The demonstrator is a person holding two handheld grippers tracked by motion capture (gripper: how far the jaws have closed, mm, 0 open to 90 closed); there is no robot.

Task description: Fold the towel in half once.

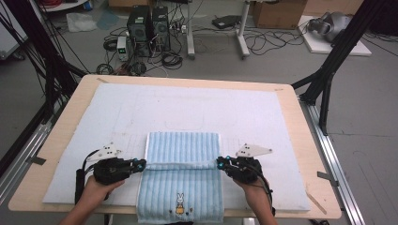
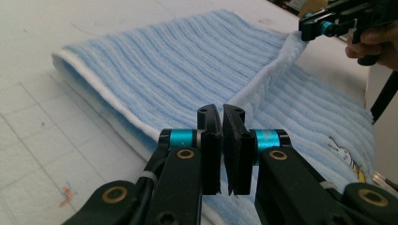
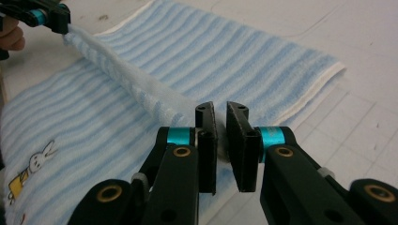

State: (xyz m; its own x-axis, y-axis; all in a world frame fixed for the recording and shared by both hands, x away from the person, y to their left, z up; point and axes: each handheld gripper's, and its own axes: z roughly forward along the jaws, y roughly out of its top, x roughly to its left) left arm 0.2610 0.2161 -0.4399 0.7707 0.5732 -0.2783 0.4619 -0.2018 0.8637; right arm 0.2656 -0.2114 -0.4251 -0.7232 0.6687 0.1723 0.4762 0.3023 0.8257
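While cables are littering the floor beyond the padded table (image 1: 70,140), both grippers, left gripper (image 1: 141,164) and right gripper (image 1: 220,163), are pinching the blue towel's (image 1: 183,147) folded edge.

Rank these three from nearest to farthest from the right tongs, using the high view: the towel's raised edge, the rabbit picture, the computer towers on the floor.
1. The towel's raised edge: pinched in the right tongs, just to their left.
2. The rabbit picture: on the towel's near end, by the table's front edge.
3. The computer towers: on the floor beyond the table's far side.

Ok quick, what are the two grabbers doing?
Left gripper: shut on the striped light-blue terry towel, left corner.
Right gripper: shut on its right corner.
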